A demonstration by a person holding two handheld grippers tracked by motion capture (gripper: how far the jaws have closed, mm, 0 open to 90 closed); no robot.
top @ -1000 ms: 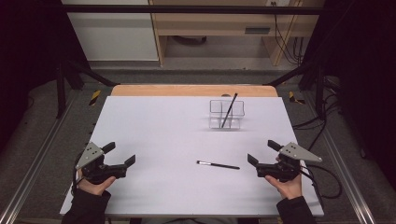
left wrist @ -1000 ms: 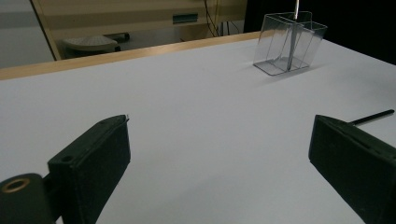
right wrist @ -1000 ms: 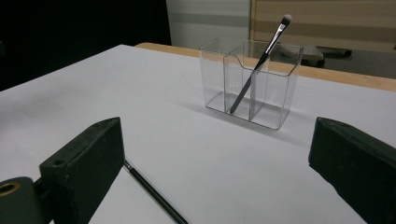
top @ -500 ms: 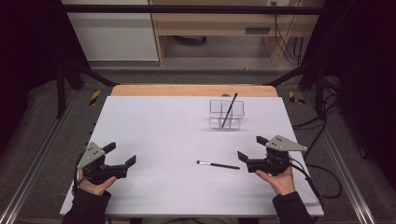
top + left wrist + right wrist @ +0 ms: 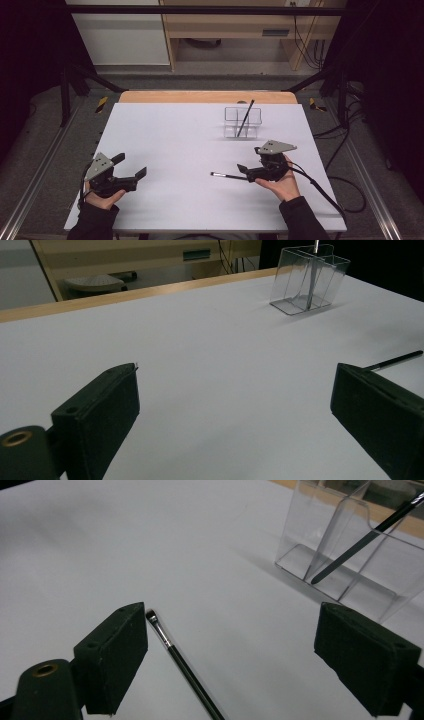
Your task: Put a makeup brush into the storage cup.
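Note:
A thin black brush (image 5: pixel 225 175) (image 5: pixel 181 662) lies flat on the white table (image 5: pixel 175 145), right of centre. My right gripper (image 5: pixel 250 159) (image 5: pixel 235 615) is open and low over the brush's right end. The brush lies between the jaws, close to the left one in the right gripper view, untouched. A clear divided holder (image 5: pixel 242 122) (image 5: pixel 350 550) (image 5: pixel 307 280) stands farther back with a second black brush (image 5: pixel 245 118) (image 5: pixel 370 534) leaning in it. My left gripper (image 5: pixel 131 165) (image 5: pixel 237 377) rests open at the front left, nothing between its jaws. The lying brush (image 5: pixel 395 360) shows past its right jaw.
A wooden strip (image 5: pixel 200 97) edges the table's far side. Beyond it stand a wooden desk (image 5: pixel 235 25) and black frame legs (image 5: pixel 67 85). A cable (image 5: pixel 320 187) trails from the right gripper across the table's front right corner.
My right gripper has moved left and a little away from the front edge, bringing its open jaws around the lying brush's end. The left gripper has barely moved.

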